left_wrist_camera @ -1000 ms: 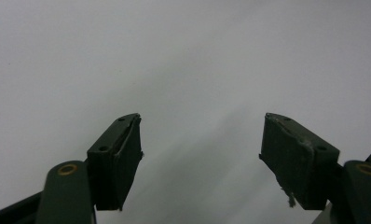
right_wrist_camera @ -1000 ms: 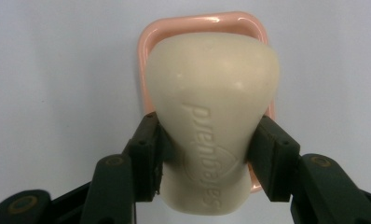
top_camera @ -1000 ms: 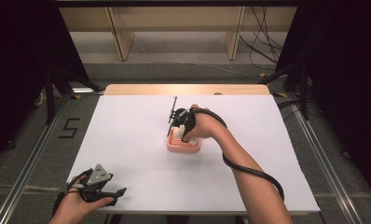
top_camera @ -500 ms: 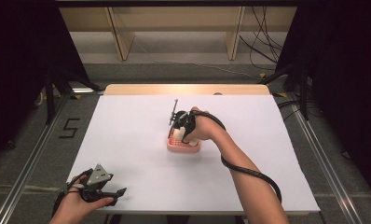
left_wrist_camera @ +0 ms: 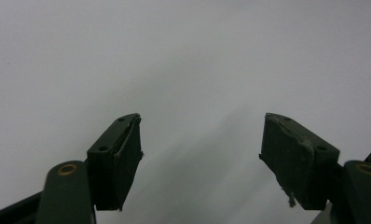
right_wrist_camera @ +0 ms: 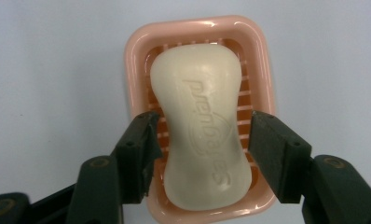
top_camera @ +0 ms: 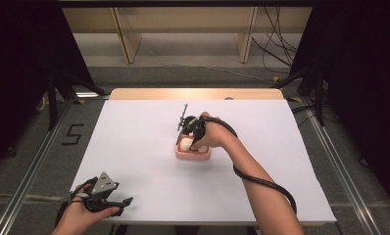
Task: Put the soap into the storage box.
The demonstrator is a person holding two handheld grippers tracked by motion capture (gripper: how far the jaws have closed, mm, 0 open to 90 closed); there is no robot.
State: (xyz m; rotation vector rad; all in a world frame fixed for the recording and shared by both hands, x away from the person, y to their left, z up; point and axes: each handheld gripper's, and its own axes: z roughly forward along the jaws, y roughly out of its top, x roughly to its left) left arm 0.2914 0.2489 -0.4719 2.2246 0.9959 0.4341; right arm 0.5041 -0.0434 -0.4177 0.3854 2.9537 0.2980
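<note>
Big white bench [top_camera: 134, 127] first, bare across most of its top. Out in the middle sits a pink soap dish [top_camera: 193, 152], and that's where the action is. The right hand [top_camera: 211, 138] is stretched forward over it, tipping the right gripper [right_wrist_camera: 200, 142] down onto the dish. Way back at the near left corner, the left gripper [top_camera: 101, 196] rests low over the sheet in the left hand [top_camera: 80, 213], well apart from everything; in the left gripper view its jaws stand wide with nothing between them but white surface.

Now the dish: a slotted pink tray, and lying in it a cream bar of soap [right_wrist_camera: 203, 126], waisted in the middle, lettering pressed into its face. In the right gripper view the bar's long axis runs straight away from the jaws, so they straddle its narrow waist, one to each side. They look half-spread, close beside the soap, and whether they press on it I can't say for sure.

My read: the right hand is the one placed for this, and a squeeze across the waist is what a lift would call for. Slippery thing, mind.
</note>
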